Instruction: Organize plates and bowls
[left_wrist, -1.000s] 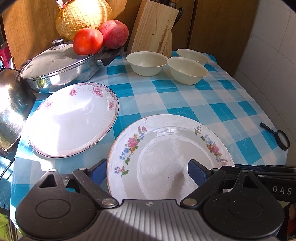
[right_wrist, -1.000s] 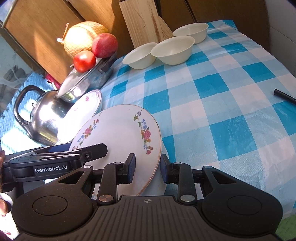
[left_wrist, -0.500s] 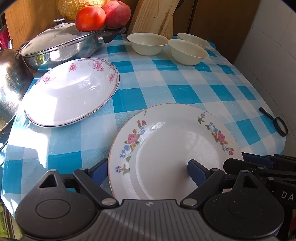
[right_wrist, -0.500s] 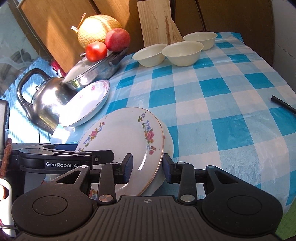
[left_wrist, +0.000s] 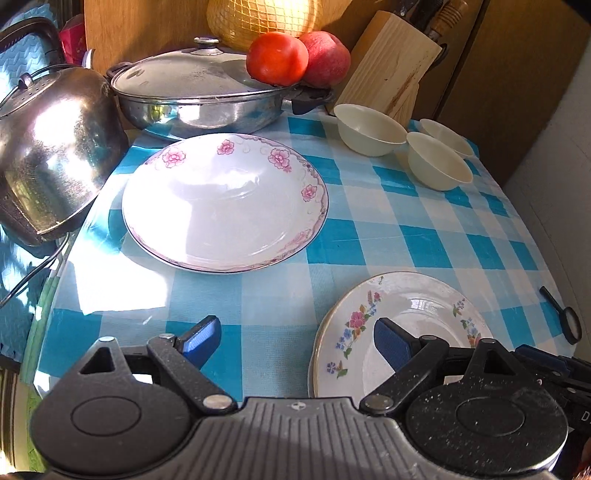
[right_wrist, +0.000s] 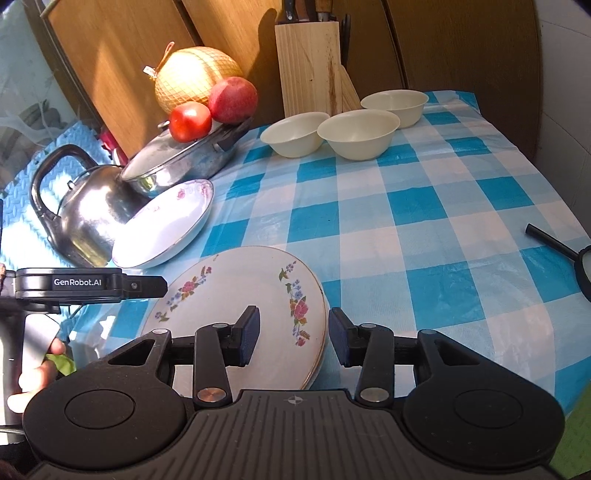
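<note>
On the desk (right_wrist: 424, 206), covered with a blue-and-white checked cloth, a steel kettle (left_wrist: 51, 155) and a lidded steel pan (left_wrist: 199, 99) crowd the back left corner. A red tomato (left_wrist: 277, 62), a reddish apple (left_wrist: 327, 64) and a netted yellow pomelo (right_wrist: 195, 79) rest on the pan, with a wooden knife block (right_wrist: 310, 64) beside it at the back edge. Three plain cream bowls (right_wrist: 356, 133) sit just beside one another in front of the block. A black magnifying glass (left_wrist: 567, 317) lies at the right edge.

The glossy white deep plate with pink flowers (left_wrist: 225, 201) lies near the left edge, close against the kettle. The flat white plate with a multicoloured flower rim (right_wrist: 236, 306) now rests at the front edge on another plate whose rim shows beneath; half a second ago it was tilted up.

The left gripper (left_wrist: 297, 341) has swung left since then; its blue-padded jaws stand wide apart and empty, one pad over the flat plate. The right gripper (right_wrist: 293, 334) has parted wider, its jaws astride that plate's right rim without touching it. A person's hand (right_wrist: 37, 373) holds the left tool.
</note>
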